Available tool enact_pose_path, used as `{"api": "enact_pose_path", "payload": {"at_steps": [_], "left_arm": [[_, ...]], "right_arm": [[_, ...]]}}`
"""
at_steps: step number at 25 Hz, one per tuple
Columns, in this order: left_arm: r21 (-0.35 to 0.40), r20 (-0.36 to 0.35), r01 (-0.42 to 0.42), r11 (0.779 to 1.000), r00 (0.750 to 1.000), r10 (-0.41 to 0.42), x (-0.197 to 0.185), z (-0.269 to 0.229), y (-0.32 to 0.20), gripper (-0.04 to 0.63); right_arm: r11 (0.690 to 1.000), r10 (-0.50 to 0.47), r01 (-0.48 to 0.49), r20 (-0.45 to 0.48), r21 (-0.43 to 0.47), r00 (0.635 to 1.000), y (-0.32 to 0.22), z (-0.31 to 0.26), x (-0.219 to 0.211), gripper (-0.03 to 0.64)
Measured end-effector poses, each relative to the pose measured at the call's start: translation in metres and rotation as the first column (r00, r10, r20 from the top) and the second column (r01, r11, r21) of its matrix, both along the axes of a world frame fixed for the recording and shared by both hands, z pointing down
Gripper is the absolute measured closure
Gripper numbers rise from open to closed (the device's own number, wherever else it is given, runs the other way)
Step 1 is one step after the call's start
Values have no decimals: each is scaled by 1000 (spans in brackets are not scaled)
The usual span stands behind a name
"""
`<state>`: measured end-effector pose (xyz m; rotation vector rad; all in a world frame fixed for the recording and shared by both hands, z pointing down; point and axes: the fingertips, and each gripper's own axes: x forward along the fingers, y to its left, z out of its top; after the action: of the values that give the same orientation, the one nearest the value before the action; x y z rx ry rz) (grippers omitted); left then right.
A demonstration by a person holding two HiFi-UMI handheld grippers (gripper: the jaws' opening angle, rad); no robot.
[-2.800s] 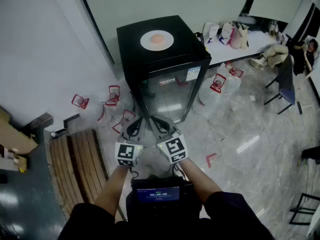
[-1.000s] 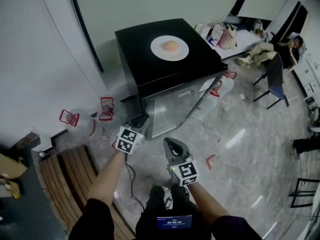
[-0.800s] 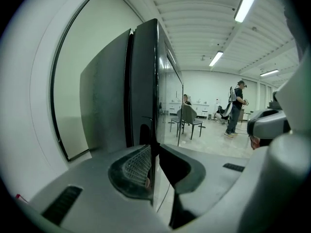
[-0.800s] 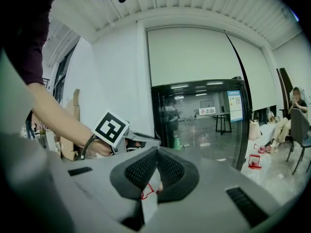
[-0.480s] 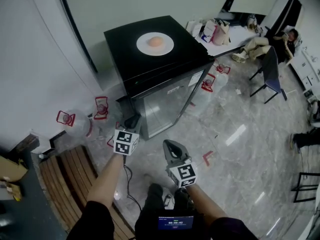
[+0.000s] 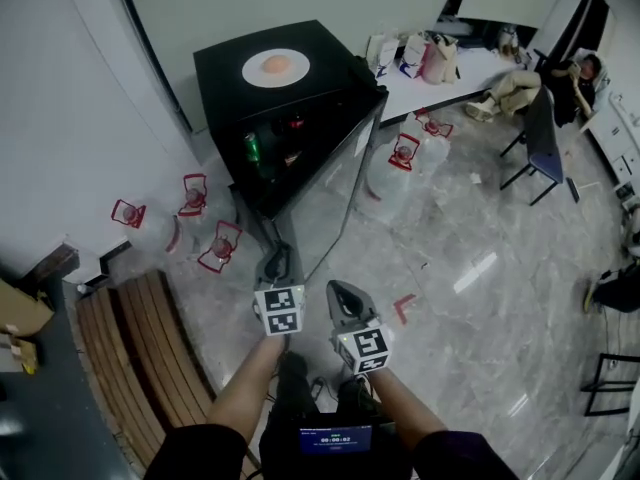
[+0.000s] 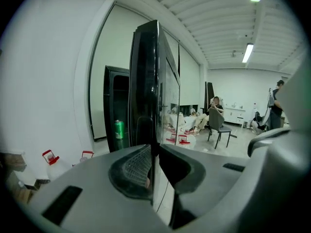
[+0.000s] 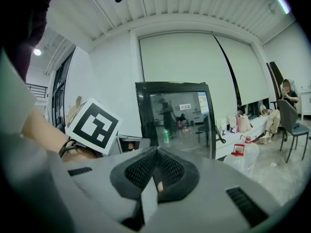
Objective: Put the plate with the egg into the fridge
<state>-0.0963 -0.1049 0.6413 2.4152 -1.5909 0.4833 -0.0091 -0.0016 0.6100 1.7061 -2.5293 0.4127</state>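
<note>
Left gripper (image 6: 279,260) pinches the fridge door (image 6: 335,178), apparently its edge — now swung open; right gripper (image 6: 341,292) pressed together.

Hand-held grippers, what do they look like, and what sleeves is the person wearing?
Both the left hand-held gripper and right hand-held gripper are grey, with dark mesh-textured pads and a white cube bearing black square markers. The sleeves are dark.
</note>
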Motion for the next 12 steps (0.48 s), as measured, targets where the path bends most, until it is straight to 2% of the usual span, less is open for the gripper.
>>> {"api": "enact_pose_path", "payload": {"at_steps": [5,12], "left_arm": [[-21,2,133,991,991,-133,49,1,44,538],[-9,26,163,987,986,-163,149,2,98,555]], "right_arm": [[1000,21,-21,11,-14,1000,48,5,61,607],[994,104,-104,24,-20,994,106,19,149,607]]}}
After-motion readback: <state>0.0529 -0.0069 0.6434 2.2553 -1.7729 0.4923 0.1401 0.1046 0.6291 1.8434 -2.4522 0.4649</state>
